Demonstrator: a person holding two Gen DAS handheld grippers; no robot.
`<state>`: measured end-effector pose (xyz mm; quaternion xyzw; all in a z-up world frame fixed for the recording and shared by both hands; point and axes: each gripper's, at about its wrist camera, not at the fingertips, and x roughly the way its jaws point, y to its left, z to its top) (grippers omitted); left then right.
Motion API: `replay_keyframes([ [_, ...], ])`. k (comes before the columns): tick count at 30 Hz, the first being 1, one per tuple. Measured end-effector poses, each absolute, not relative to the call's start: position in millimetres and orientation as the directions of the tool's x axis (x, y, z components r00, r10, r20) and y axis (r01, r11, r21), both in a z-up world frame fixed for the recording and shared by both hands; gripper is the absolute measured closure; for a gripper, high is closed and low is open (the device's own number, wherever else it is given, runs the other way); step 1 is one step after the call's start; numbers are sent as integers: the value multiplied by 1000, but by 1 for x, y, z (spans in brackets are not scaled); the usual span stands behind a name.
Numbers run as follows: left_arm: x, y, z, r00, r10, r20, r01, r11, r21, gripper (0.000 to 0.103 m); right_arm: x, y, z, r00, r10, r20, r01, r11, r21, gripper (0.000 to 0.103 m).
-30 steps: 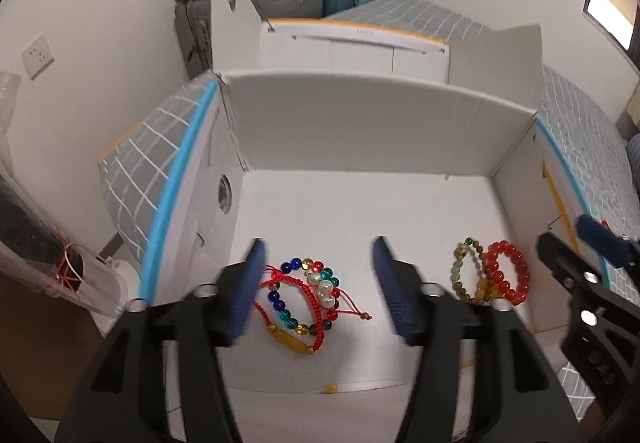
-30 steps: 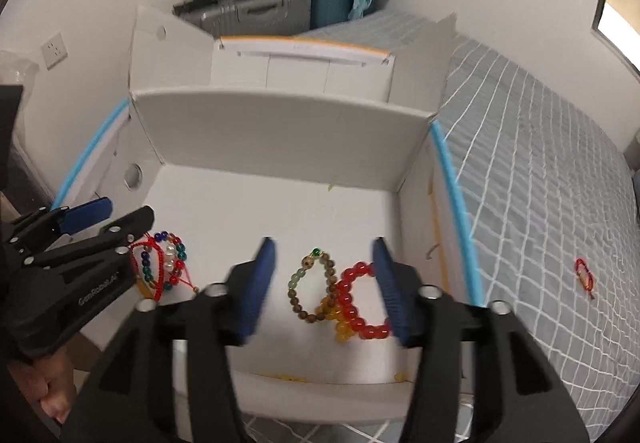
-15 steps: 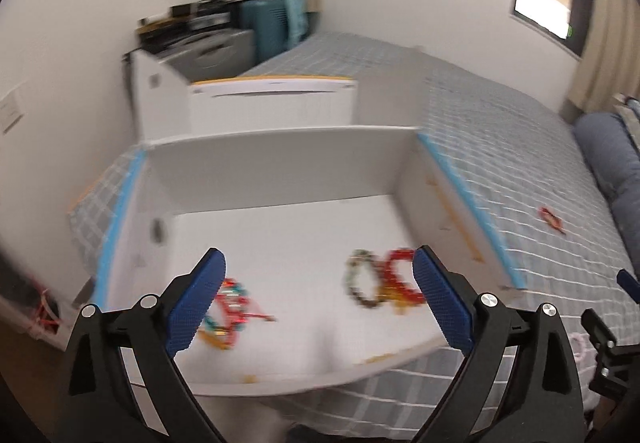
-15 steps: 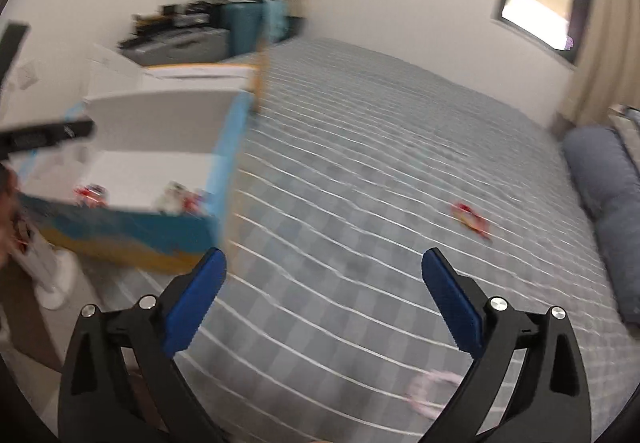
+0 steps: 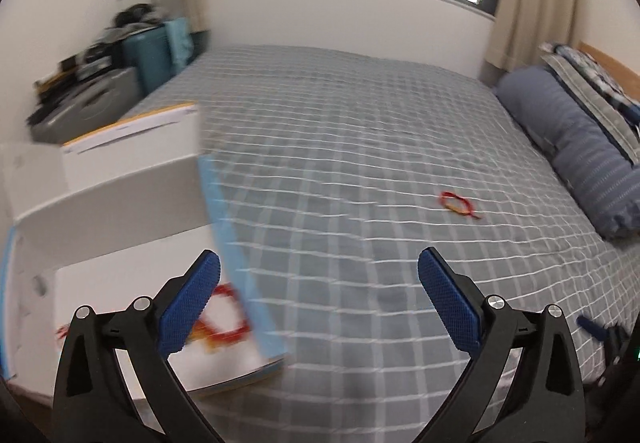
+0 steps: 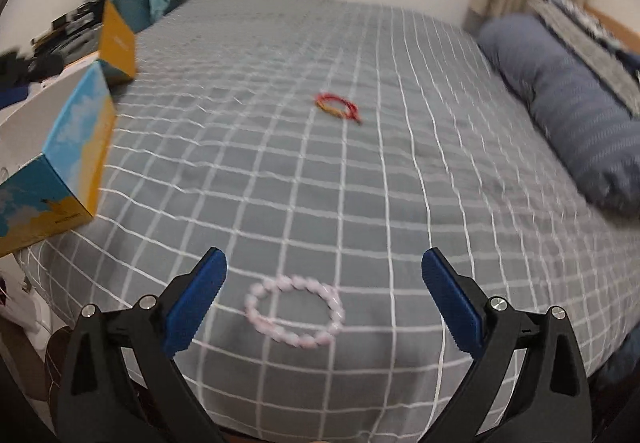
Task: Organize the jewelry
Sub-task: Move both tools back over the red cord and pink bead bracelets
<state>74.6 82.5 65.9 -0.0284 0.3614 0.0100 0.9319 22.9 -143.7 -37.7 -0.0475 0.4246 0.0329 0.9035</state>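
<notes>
A round pink bead bracelet [image 6: 295, 316] is lying low in the frame on the soft grey checked bed [image 6: 360, 183], between the wide-open, empty right gripper [image 6: 323, 295]. A red string bracelet [image 6: 337, 106] is sitting near the middle. The left gripper [image 5: 319, 297], just spread wide, is holding nothing beside the white cardboard box [image 5: 120, 211] at left.

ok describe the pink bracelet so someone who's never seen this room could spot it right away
Start at the grey checked bedspread and follow it to its near edge. There the pink bracelet lies flat, a ring of pale round beads. The only other loose piece, the red cord bracelet, lies further up the bed, thin, bright and stringy.
</notes>
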Motion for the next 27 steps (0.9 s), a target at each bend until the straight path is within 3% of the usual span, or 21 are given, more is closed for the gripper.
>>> replay_keyframes([
  [12,198,-40,0,622,-47,-781,47,999,-23,6,30,-188,-85,547,52,-835,-64,998,20,10],
  [15,227,-62,-22,578,-51,-814,50,998,-27,6,34,-188,-92,538,68,-840,-96,995,19,14],
  [21,283,-88,-50,527,-46,-849,21,999,-42,6,45,-192,-109,474,107,-874,-123,991,55,32],
  [27,311,-100,-79,489,-88,-868,28,996,-85,6,50,-195,-117,448,128,-885,-130,988,78,38],
])
